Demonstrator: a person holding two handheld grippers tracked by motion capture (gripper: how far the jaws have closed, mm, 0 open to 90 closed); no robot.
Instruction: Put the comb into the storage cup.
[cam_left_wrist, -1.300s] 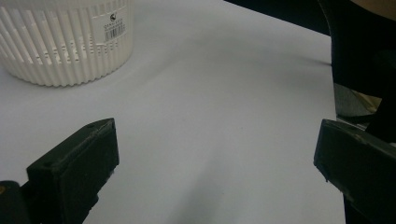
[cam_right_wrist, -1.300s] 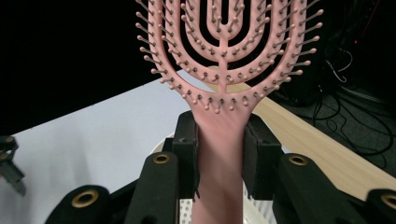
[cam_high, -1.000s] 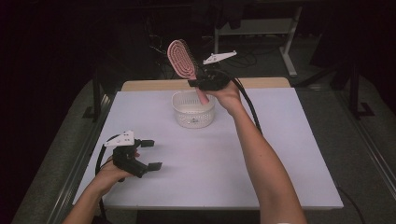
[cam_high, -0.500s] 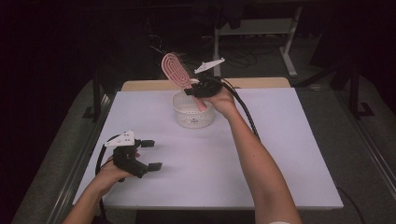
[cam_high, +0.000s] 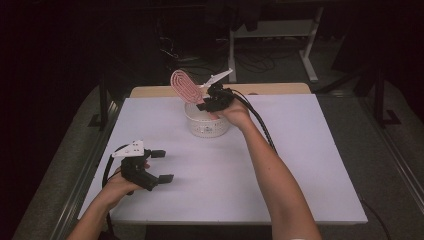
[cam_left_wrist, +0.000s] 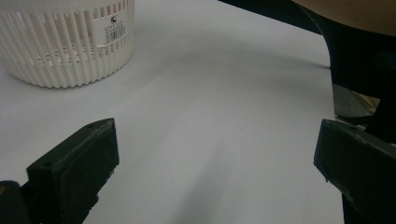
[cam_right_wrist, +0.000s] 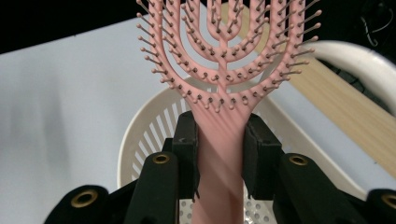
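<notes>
A pink vented hairbrush (cam_high: 184, 86) (cam_right_wrist: 219, 88) sticks up and to the left over the white slatted basket (cam_high: 206, 127) at the table's far middle. My right gripper (cam_high: 209, 101) (cam_right_wrist: 219, 154) is shut on the brush's handle, just above the basket's rim (cam_right_wrist: 140, 130). Its pads press the handle from both sides. My left gripper (cam_high: 161, 166) (cam_left_wrist: 210, 172) rests low at the table's near left, open, with only bare white table (cam_left_wrist: 210, 93) between its jaws. The basket (cam_left_wrist: 65, 42) stands ahead of it to the left.
The white table top (cam_high: 310, 165) spreads wide to the right and front. A wooden strip (cam_high: 270, 89) runs along its far edge. Dark floor, cables and a white stand (cam_high: 280, 35) lie beyond. The right forearm (cam_high: 270, 170) crosses the table's middle.
The right gripper has sunk toward the basket with the brush, and the brush has tipped over to the left. The left gripper has stayed put.
</notes>
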